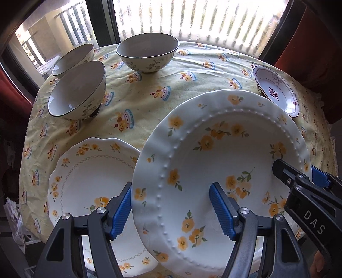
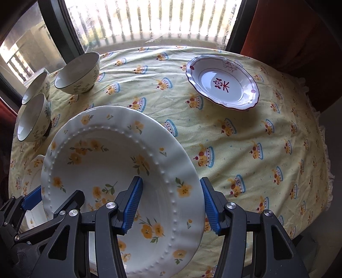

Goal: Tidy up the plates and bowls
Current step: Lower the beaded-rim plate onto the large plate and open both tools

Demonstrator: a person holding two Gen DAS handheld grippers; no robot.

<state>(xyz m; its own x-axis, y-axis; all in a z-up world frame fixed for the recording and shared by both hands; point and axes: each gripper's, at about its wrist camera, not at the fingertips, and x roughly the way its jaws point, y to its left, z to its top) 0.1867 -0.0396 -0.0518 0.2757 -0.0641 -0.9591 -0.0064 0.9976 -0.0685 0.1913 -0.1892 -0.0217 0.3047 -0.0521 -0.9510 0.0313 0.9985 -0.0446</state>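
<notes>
Both grippers carry a large white plate with yellow flowers (image 1: 213, 149) (image 2: 106, 162), tilted above the table. My left gripper (image 1: 173, 211) is shut on its left rim, one blue pad outside the edge and one inside. My right gripper (image 2: 171, 205) is shut on the right rim in the same way. Below to the left, a scalloped yellow-flower plate (image 1: 92, 171) lies on the cloth, partly hidden. Three floral bowls (image 1: 147, 53) (image 1: 79, 89) (image 1: 72, 57) stand at the far left. A small red-patterned plate (image 2: 222, 83) sits at the far right.
The round table wears a pale yellow printed cloth (image 2: 235, 149) whose edge drops away on the right. A window with a bright railing (image 1: 192, 19) runs behind the table. Red upholstery (image 2: 288, 42) stands at the far right.
</notes>
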